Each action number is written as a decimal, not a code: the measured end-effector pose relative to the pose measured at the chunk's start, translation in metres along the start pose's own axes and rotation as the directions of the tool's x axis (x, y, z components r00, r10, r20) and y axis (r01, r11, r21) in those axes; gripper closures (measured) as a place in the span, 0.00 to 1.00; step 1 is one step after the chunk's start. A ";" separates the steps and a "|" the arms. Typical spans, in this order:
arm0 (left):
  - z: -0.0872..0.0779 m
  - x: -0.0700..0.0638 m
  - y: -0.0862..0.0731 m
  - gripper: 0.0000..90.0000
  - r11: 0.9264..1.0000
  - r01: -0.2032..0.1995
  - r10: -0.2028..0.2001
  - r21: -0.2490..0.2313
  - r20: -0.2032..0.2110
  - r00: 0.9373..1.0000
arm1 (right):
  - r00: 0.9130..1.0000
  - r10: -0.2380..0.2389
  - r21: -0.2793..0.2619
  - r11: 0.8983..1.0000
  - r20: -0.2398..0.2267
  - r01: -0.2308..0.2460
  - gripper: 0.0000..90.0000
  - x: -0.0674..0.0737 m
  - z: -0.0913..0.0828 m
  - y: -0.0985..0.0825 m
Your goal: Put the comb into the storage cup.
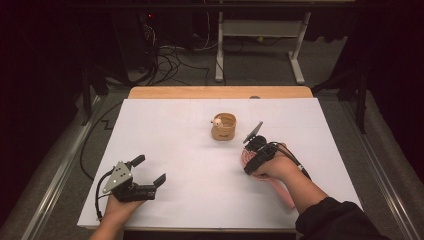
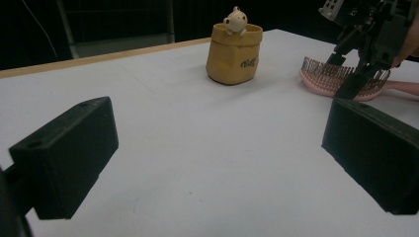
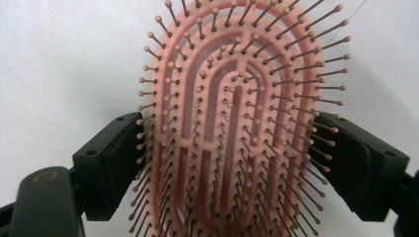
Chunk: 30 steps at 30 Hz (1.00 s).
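A pink hairbrush lies bristles up on the white table, its handle running under the person's right forearm. My right gripper points down over the brush head. Its two black jaws stand on either side of the head, pads among the outer bristles and just short of the rim. My left gripper rests open at the near left, nothing between its jaws. In the left gripper view the brush and the right gripper are at the far right.
A small yellow pouch with a cream toy figure peeking out stands beyond the brush, near the table's middle. The white sheet covers the table, with a wooden edge at the back. Cables and desk legs lie on the floor beyond.
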<state>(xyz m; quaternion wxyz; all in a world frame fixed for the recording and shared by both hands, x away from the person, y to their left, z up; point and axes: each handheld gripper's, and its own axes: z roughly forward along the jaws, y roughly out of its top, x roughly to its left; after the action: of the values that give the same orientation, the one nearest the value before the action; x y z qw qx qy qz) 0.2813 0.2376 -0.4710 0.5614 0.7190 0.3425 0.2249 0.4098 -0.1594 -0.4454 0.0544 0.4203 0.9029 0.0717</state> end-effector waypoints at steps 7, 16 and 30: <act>0.000 0.000 0.000 0.02 1.000 0.000 0.000 -0.001 -0.001 1.000 | 1.000 0.010 0.015 1.000 -0.001 -0.010 0.18 0.000 0.000 0.001; 0.000 0.000 0.000 0.02 1.000 0.001 -0.001 -0.001 0.001 1.000 | 1.000 -0.006 0.039 0.999 -0.007 0.007 0.17 -0.001 0.002 0.005; 0.001 -0.002 0.000 0.02 1.000 0.010 -0.010 0.000 0.008 1.000 | 1.000 -0.018 0.076 0.997 -0.013 0.019 0.16 -0.002 0.004 0.011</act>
<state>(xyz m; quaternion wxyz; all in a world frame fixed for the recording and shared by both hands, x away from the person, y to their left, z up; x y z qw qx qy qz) 0.2810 0.2358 -0.4716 0.5638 0.7182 0.3439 0.2192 0.4199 -0.1537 -0.4472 0.0335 0.4133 0.9091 0.0395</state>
